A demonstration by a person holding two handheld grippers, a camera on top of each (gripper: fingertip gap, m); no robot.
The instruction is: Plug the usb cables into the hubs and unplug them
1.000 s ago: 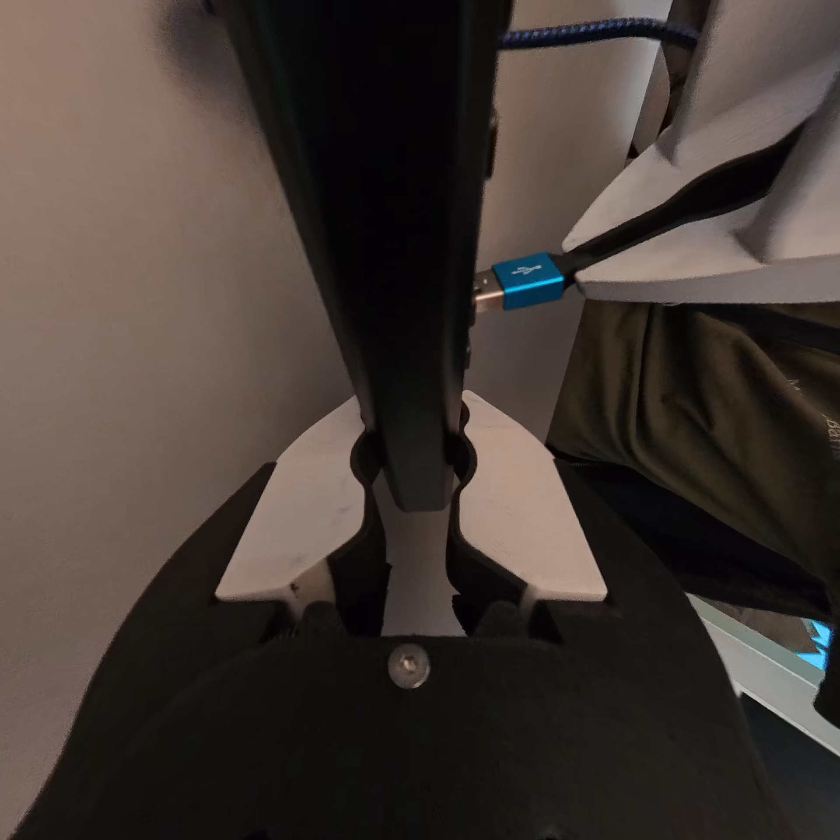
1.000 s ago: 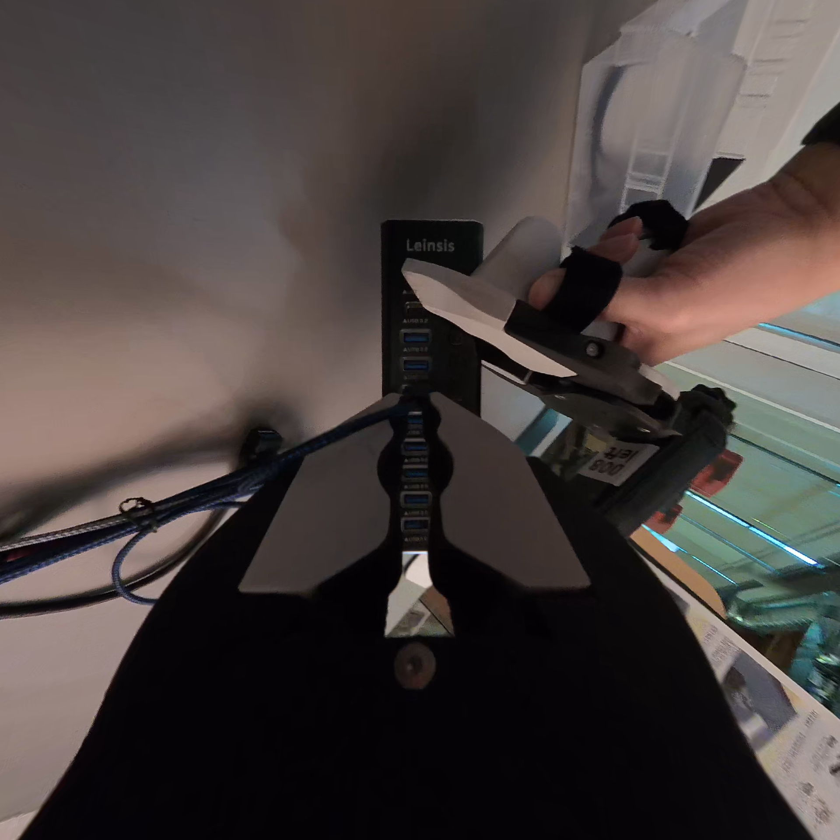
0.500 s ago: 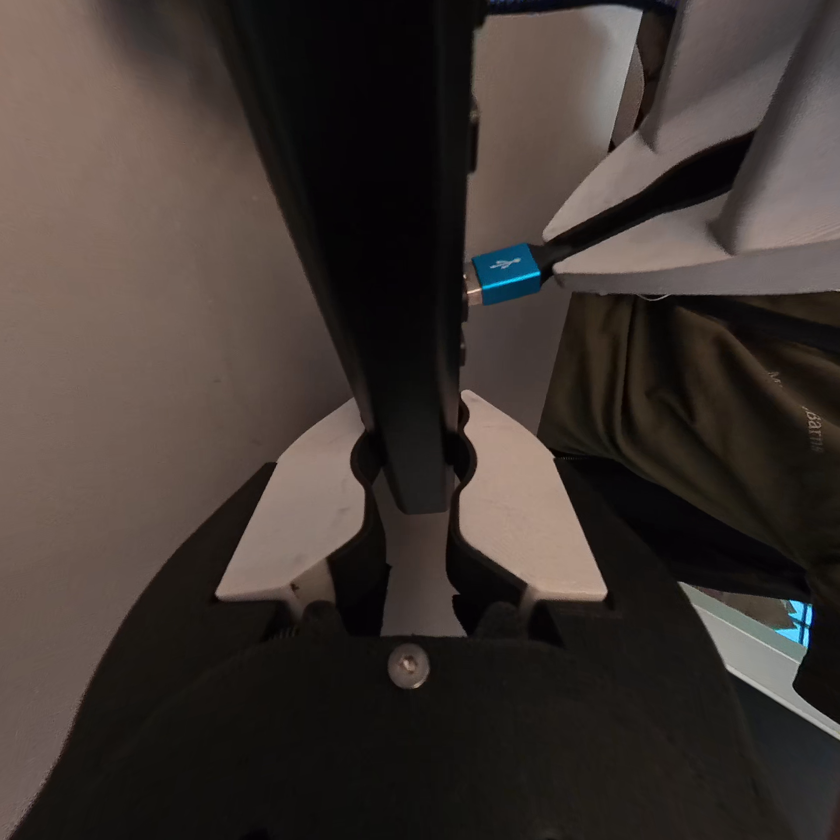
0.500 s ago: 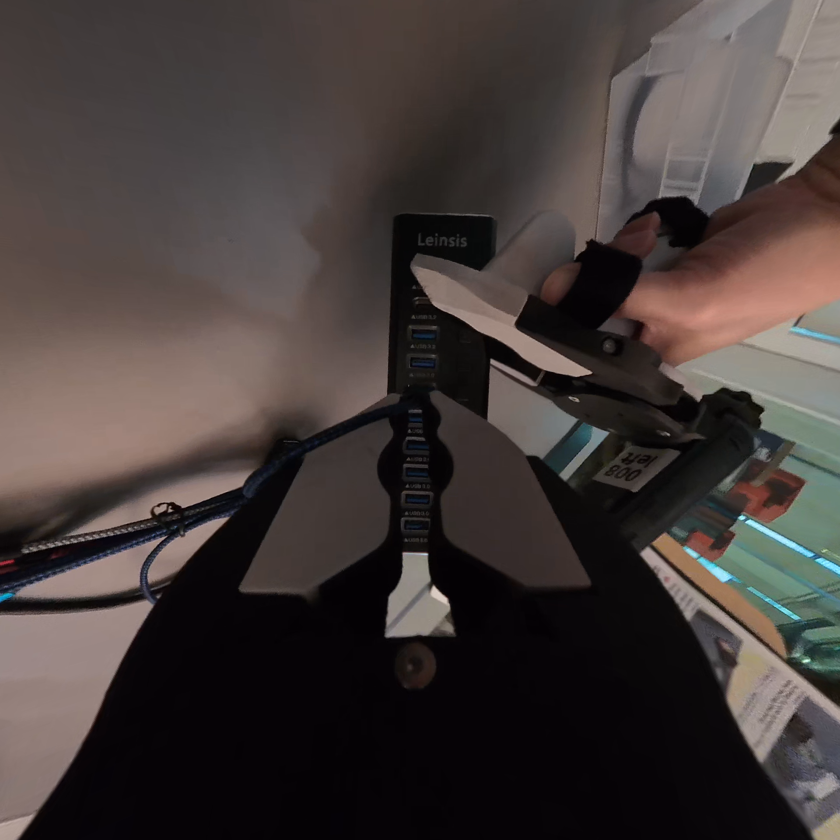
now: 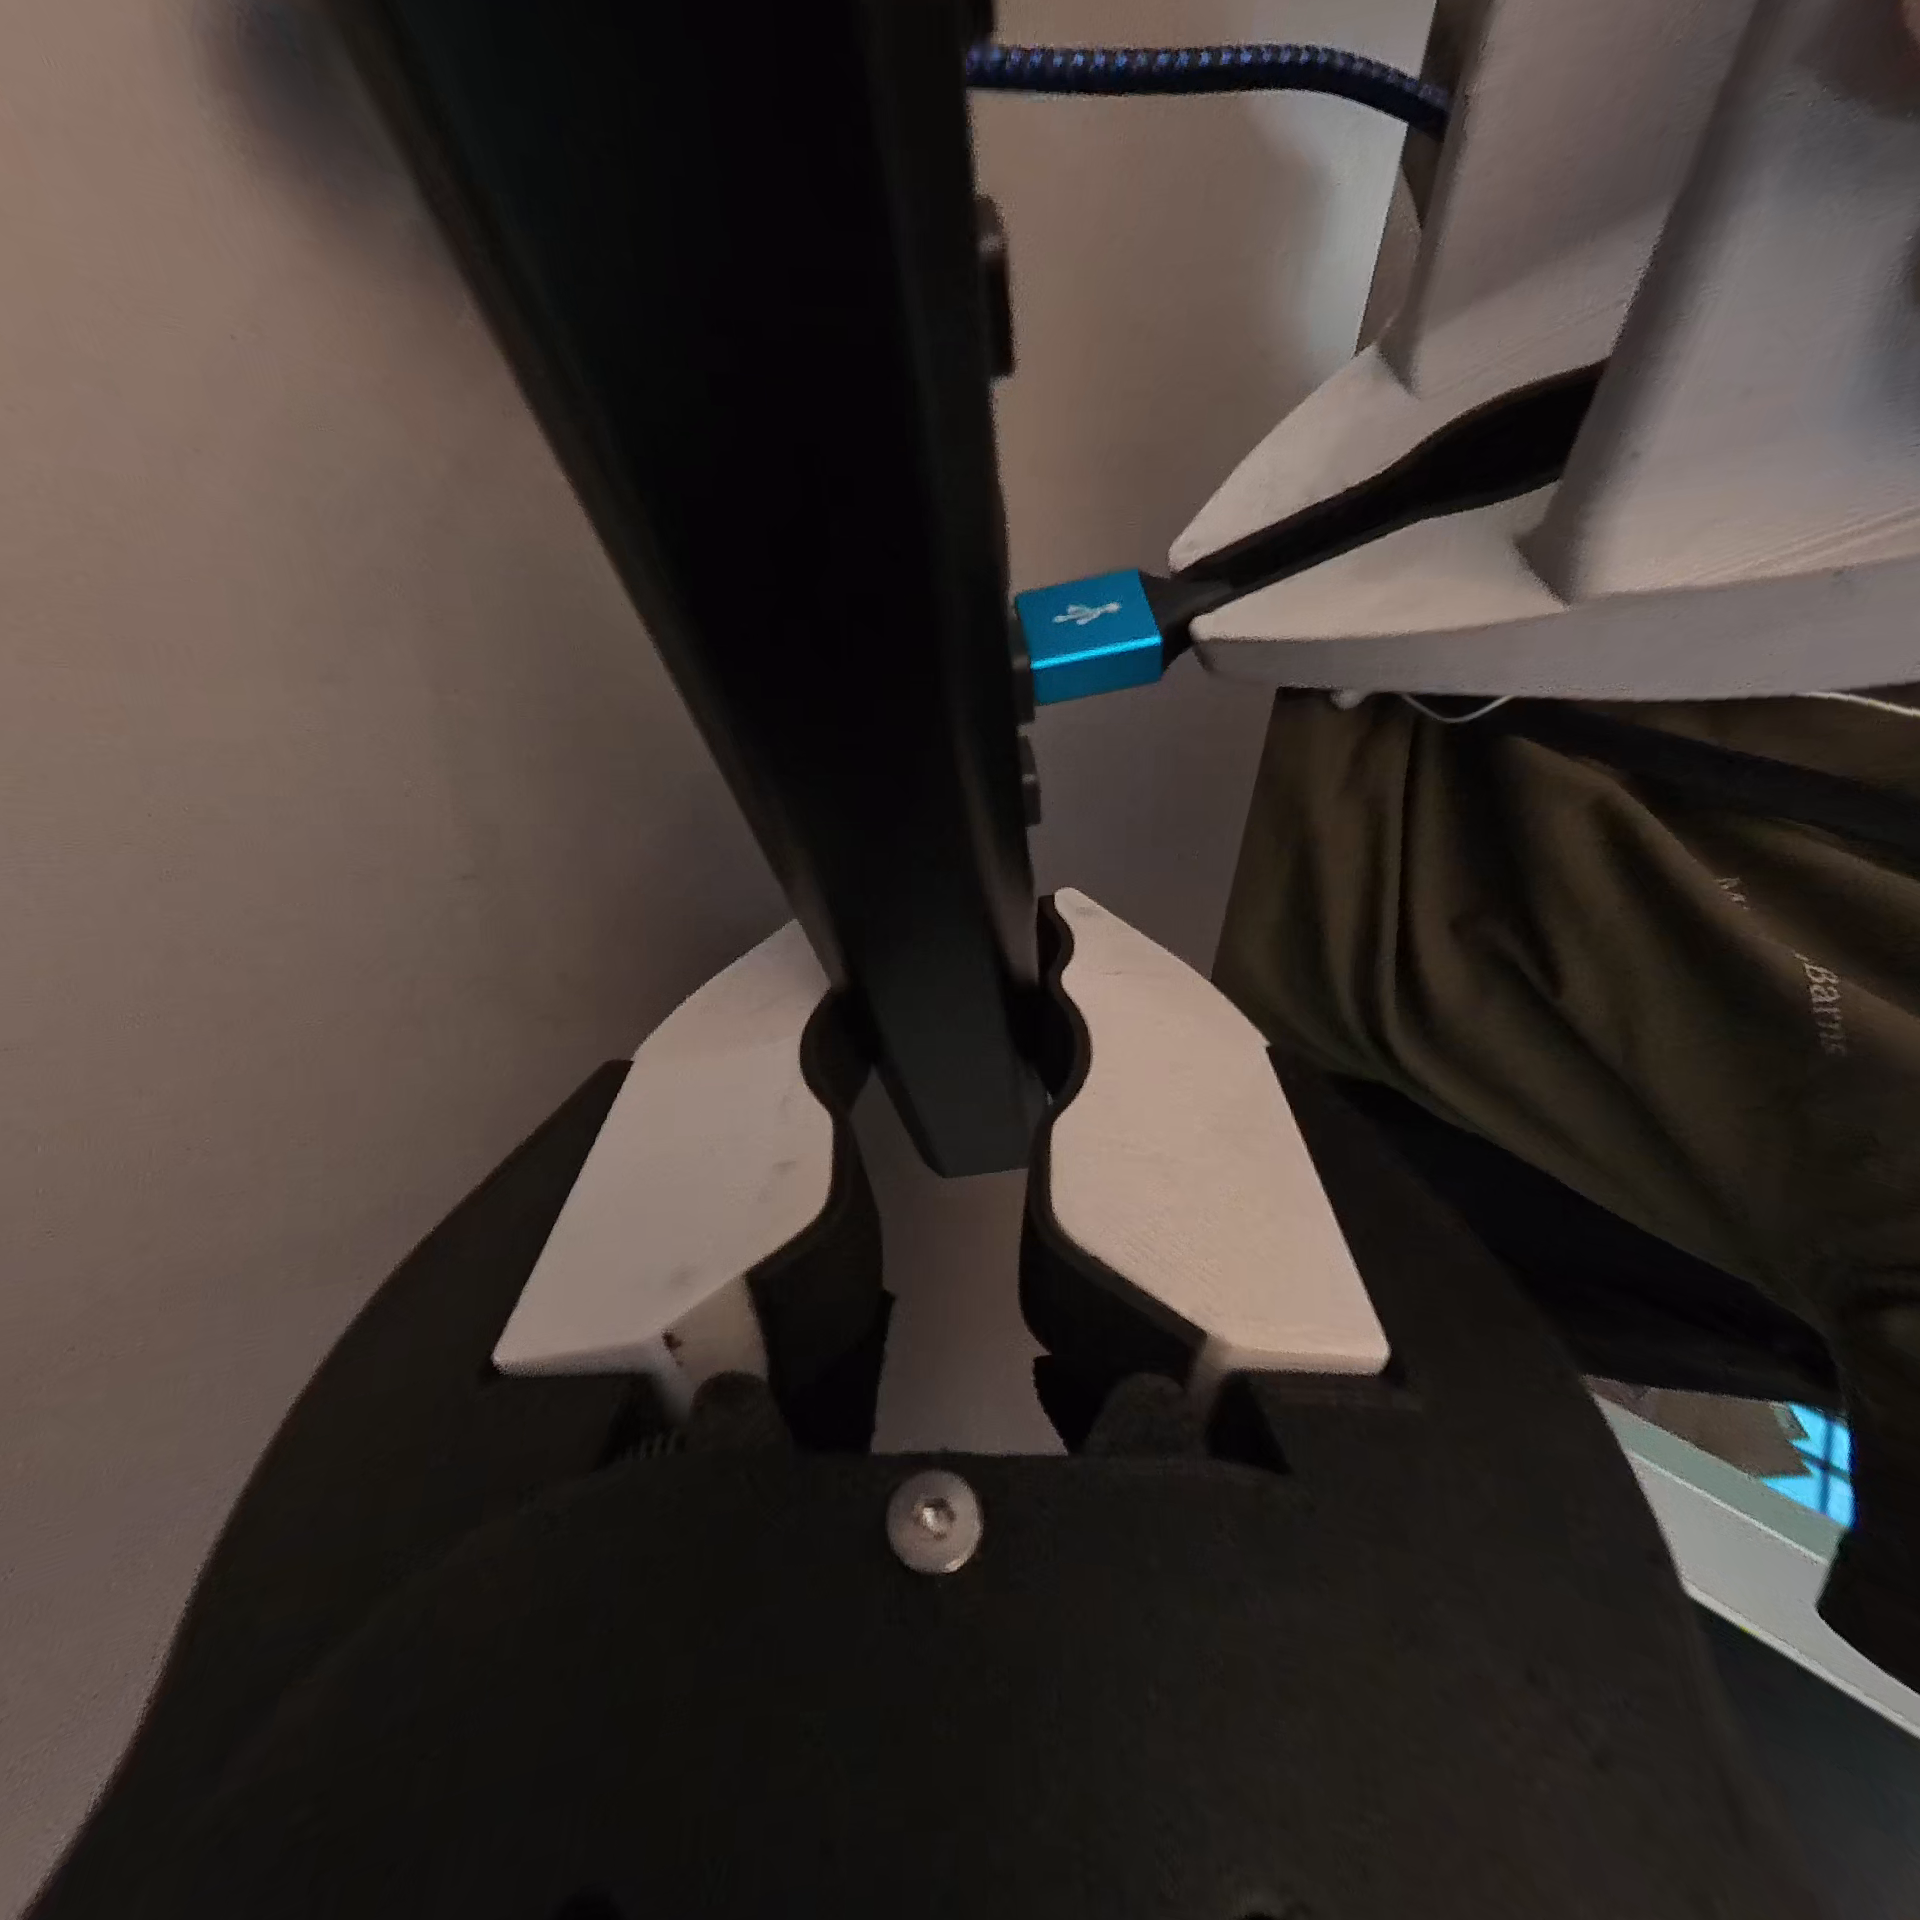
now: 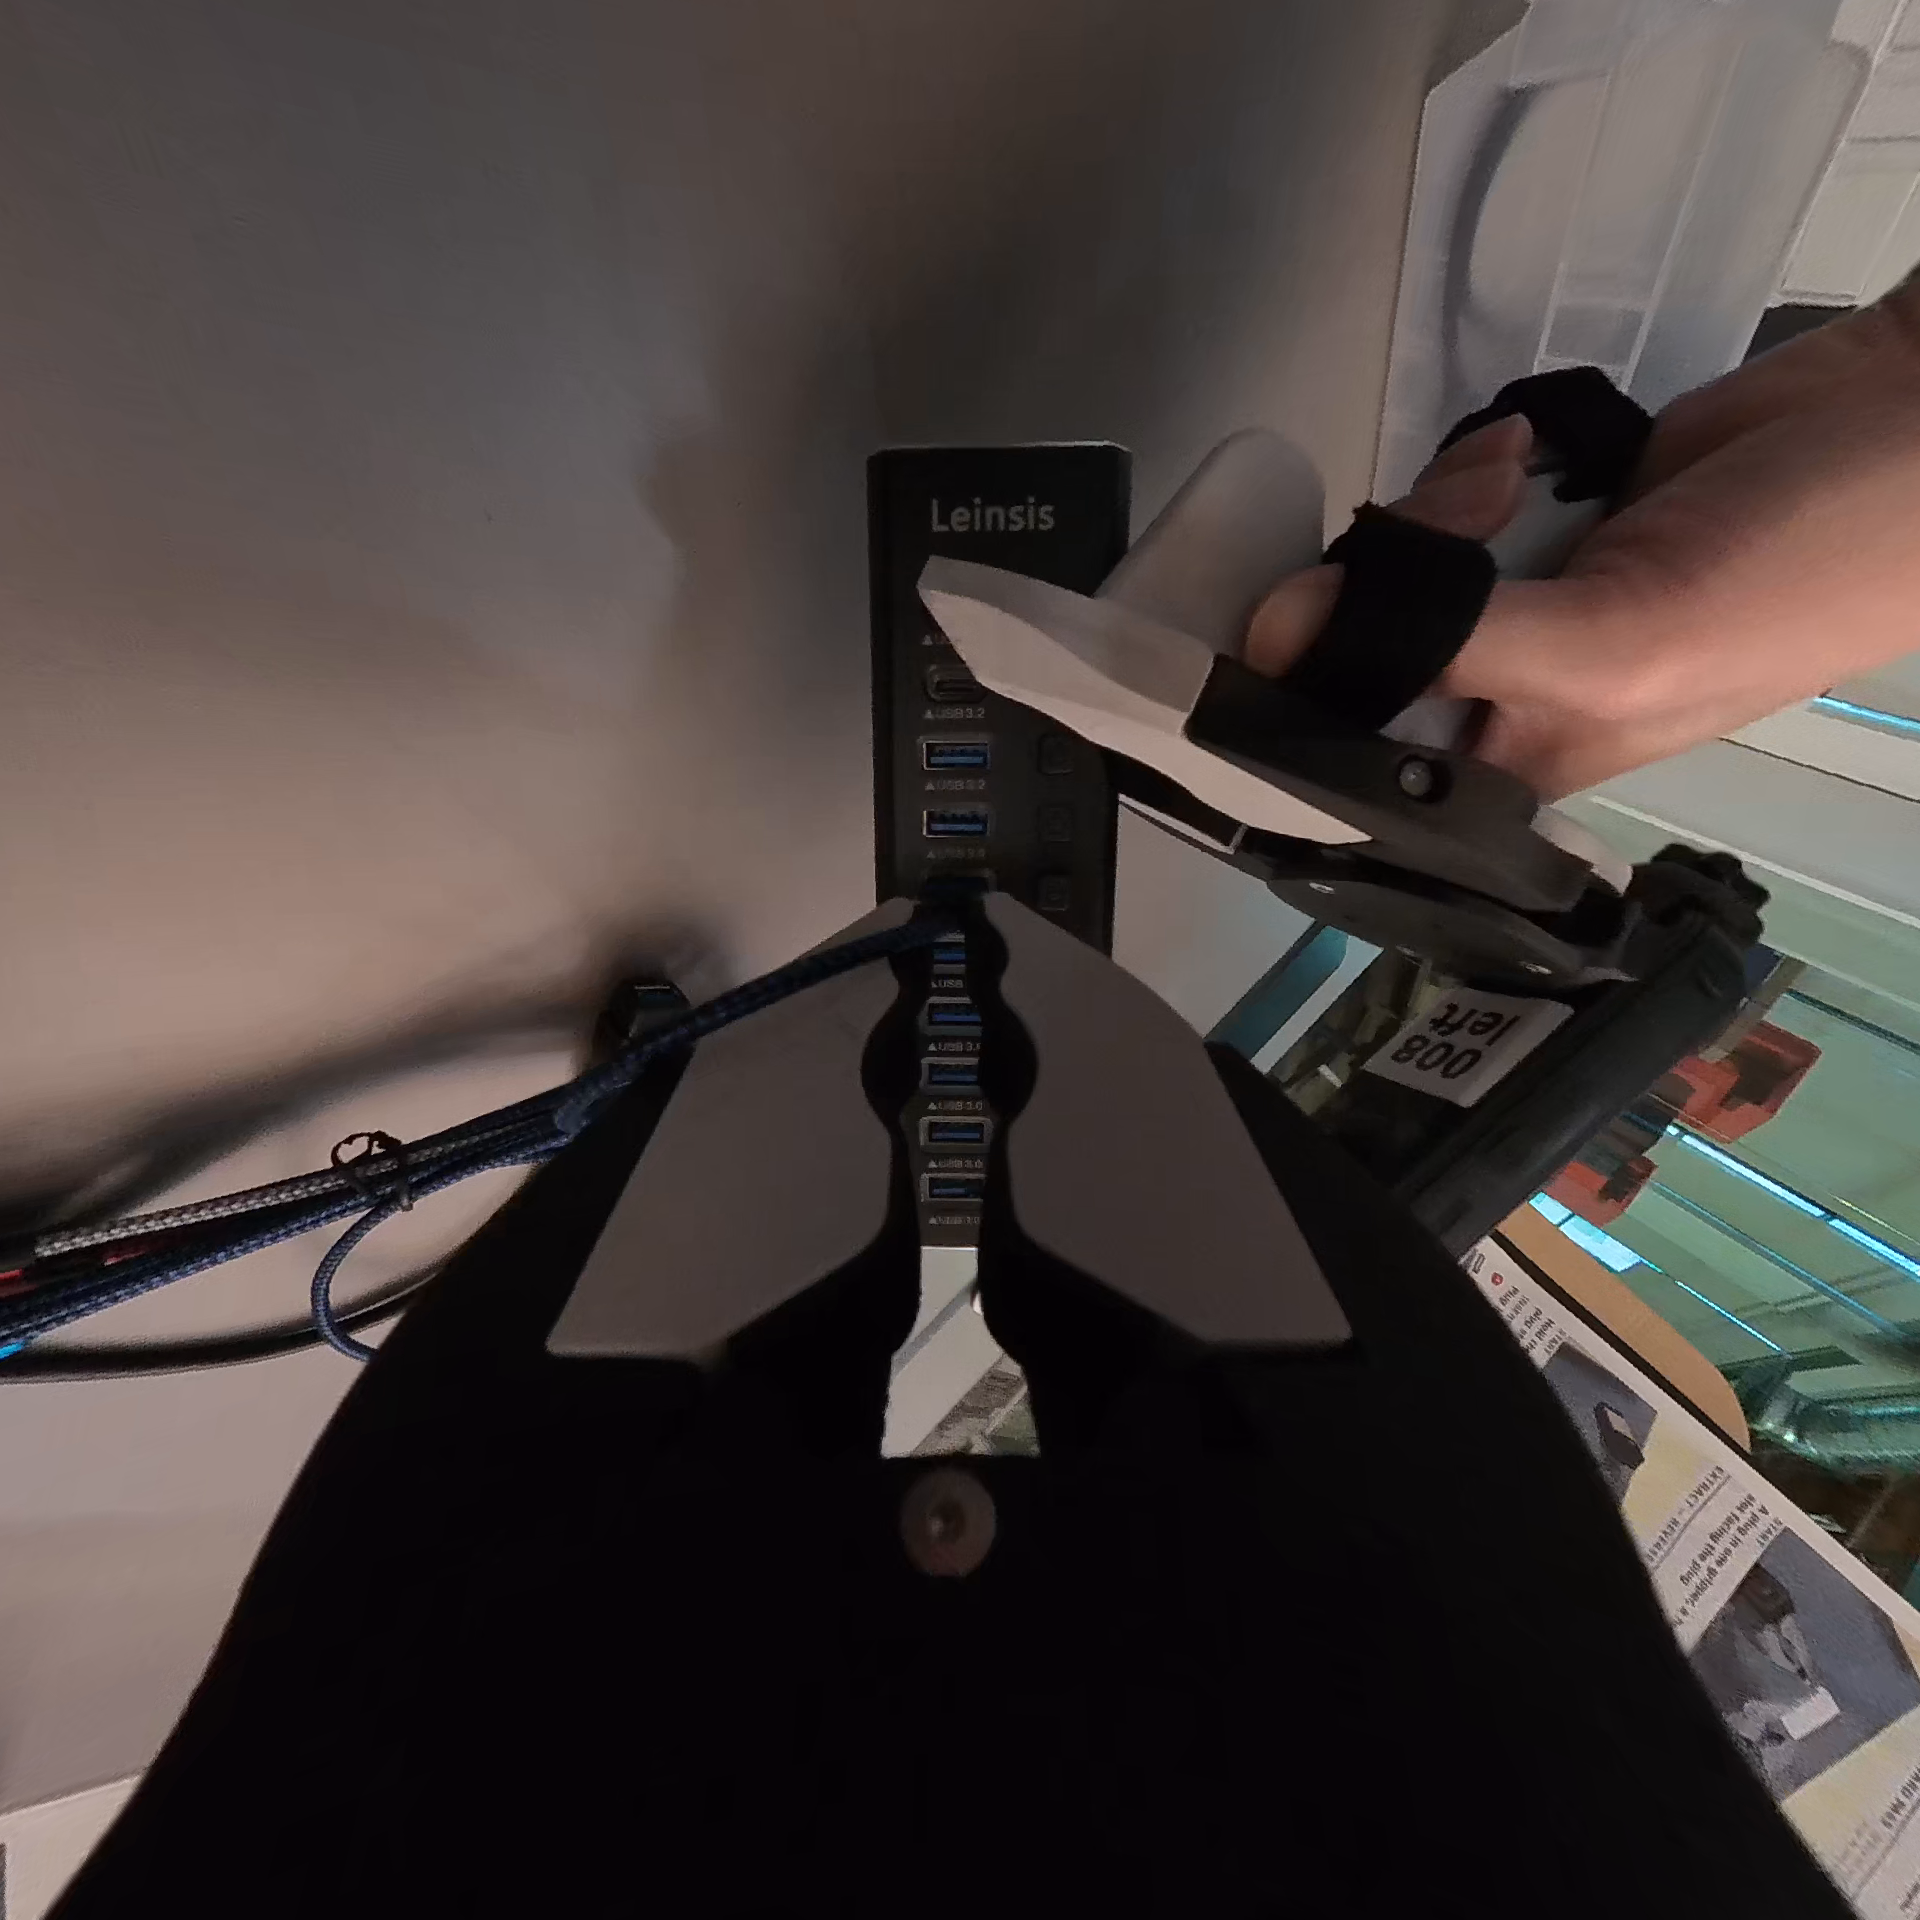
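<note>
Change since a second ago: blue plug (image 5: 1086,649) now driven in, its silver tongue gone from sight.
Left gripper (image 5: 940,1023): pale wavy-edged fingers clamped on the matte black hub's (image 5: 727,499) lower end.
Right gripper (image 6: 948,914): nearly closed, pinching the plug's black strain relief; plug itself hidden in this view.
Cable (image 6: 727,1013): braided dark blue, trailing left, cut off.
Hub face: upright slab, blue sockets partly hidden behind fingers.

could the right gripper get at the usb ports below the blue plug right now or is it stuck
Probably not yet: the right gripper is shut on the blue plug, seated in the hub. The ports below look unobstructed once it lets go.
</note>
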